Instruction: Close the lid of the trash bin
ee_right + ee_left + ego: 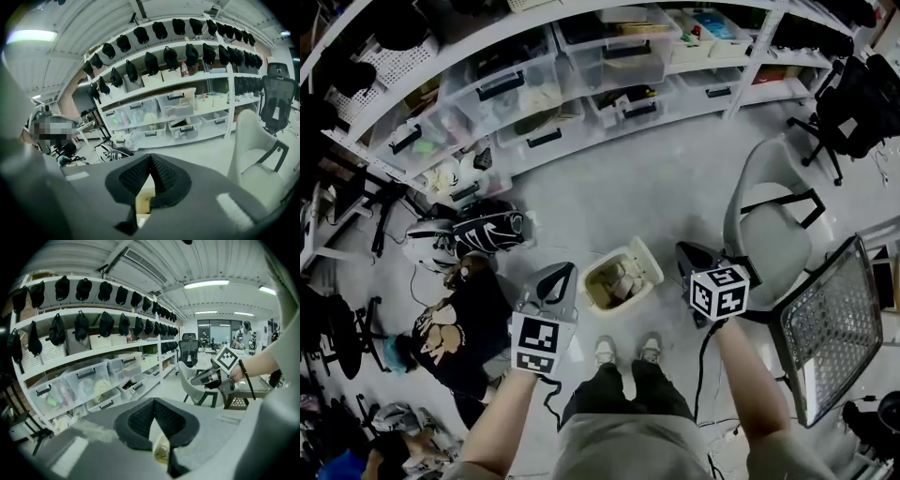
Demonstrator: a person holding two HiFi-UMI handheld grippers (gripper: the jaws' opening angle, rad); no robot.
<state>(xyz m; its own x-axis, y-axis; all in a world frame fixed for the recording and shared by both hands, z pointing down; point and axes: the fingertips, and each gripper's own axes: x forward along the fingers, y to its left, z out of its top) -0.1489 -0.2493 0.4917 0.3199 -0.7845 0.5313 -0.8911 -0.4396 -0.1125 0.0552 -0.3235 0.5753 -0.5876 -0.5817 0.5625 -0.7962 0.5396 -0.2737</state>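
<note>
The open trash bin (592, 274) stands on the floor between the left hand-held gripper (565, 272) and the right hand-held gripper (682, 251). Both are closed and empty.

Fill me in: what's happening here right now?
A person stands over the trash bin on the floor, a gripper in each hand. The left gripper and right gripper hang at either side of it, jaws shut, holding nothing. The bin stands open, rubbish showing inside.
</note>
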